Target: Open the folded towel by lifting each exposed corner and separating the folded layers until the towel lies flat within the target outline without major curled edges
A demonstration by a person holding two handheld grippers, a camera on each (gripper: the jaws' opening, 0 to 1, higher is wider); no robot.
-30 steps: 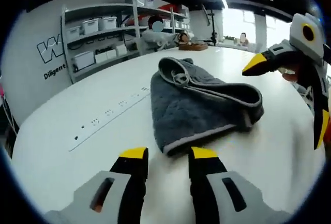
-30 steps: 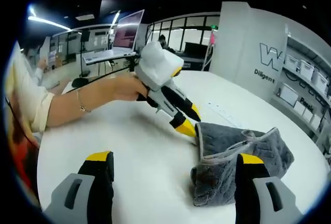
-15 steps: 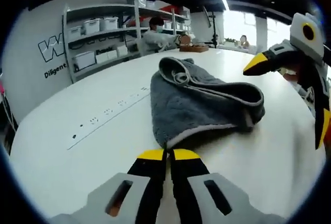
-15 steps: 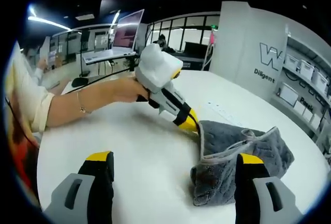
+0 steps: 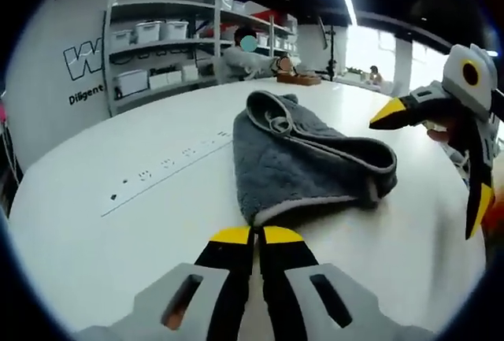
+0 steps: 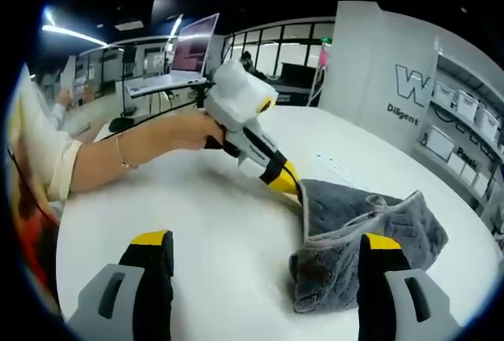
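**Left hand-held gripper pinched at near towel corner; right one wide, unloaded**

Straight ahead of the left hand-held gripper [image 5: 252, 236], touching its tips: the near corner of the grey towel [image 5: 303, 160], pale hem edge meeting the yellow jaw ends. Jaws together with no visible gap, apparently clamped on that corner, though the pinch itself hidden under the tips. Same tool seen from the right gripper view [image 6: 282, 179], nose down at the towel's [image 6: 370, 235] near edge, held by a person's hand [image 6: 185, 131].

Long axis of the towel running away from the left tool, across the white table [image 5: 94, 223], toward the shelves. Clearly nearer of the two: the left. Right hand-held gripper [image 6: 264, 256] spread wide, holding nothing, hovering off the towel's side; also visible at the edge of the left gripper view [image 5: 433, 152].

Towel itself: still folded, plush dark-grey pile, lighter hem, top layer rumpled into a thick rolled ridge, a loop of hem bunched at the far end. Small printed marks on the table beside it [image 5: 169, 164]. Likely next need: lift and draw the corner back along that axis.
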